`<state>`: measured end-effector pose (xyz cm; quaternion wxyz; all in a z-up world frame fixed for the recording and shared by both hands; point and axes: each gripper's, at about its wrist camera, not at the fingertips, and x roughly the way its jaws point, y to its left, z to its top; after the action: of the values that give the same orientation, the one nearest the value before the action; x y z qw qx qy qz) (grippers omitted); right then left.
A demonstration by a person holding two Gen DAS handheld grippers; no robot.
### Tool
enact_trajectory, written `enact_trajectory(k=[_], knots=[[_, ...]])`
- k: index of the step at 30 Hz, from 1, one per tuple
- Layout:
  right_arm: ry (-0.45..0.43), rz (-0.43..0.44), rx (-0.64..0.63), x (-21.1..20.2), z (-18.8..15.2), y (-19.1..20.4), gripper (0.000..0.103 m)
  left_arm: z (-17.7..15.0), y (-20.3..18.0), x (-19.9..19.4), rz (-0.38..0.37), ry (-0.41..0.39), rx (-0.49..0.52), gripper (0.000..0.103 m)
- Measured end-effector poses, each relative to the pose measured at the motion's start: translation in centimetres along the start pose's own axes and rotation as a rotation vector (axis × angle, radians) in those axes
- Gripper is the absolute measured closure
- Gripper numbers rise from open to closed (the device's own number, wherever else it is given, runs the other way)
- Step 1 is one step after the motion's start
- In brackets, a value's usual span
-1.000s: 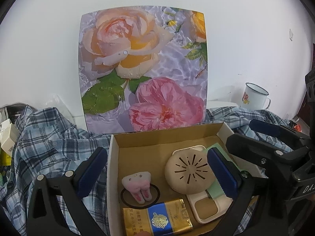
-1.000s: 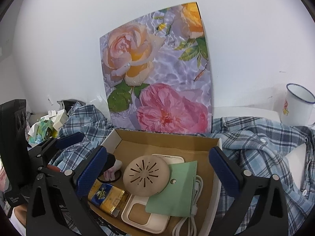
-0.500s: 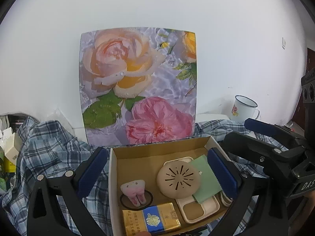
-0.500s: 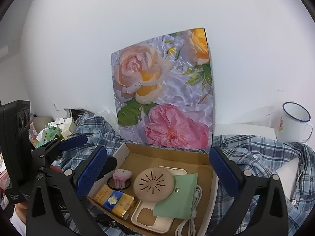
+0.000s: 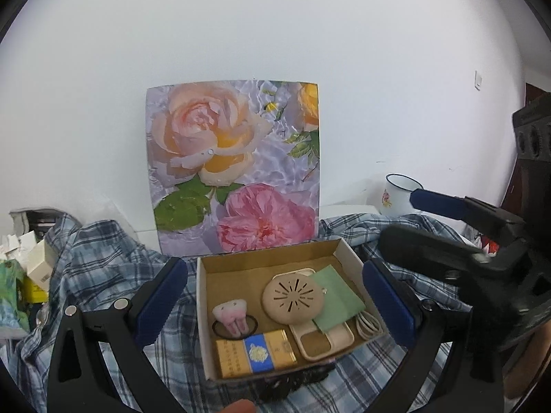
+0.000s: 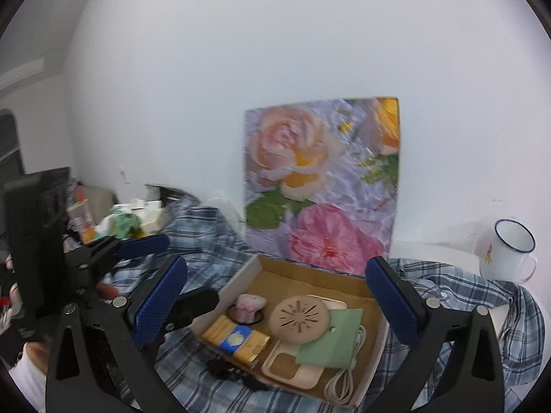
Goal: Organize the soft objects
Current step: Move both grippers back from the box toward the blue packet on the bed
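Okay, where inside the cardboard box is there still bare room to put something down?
The cardboard box has a bare strip along its back wall, behind the pink tooth plush and round beige disc. The front half is crowded: gold packet, beige tray, green cloth.

Probably a lived-in home: plaid shirt [image 5: 103, 268] strewn about, enamel mug [image 6: 509, 251], rose print [image 5: 234, 168] against the wall

Bright, even light; soft shadows. Fisheye bends edges, corners black. Right wrist view motion-blurred.
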<state>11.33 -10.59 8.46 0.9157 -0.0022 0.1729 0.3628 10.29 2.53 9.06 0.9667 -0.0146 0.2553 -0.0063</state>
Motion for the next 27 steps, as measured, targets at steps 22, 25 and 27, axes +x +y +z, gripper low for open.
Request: enact_trajectory(k=[22, 25, 27], knots=[[0.033, 0.04, -0.083, -5.7, -6.6, 2.0, 0.0, -5.7, -0.7, -2.6, -0.028, 0.048, -0.037, 0.0], [0.052, 0.042, -0.085, -6.1, -7.6, 1.9, 0.0, -6.3, -1.1, -2.3, -0.033, 0.059, -0.032, 0.0], [0.063, 0.04, -0.084, -6.2, -8.3, 1.6, 0.0, -6.8, -1.2, -1.9, -0.049, 0.074, -0.032, 0.0]])
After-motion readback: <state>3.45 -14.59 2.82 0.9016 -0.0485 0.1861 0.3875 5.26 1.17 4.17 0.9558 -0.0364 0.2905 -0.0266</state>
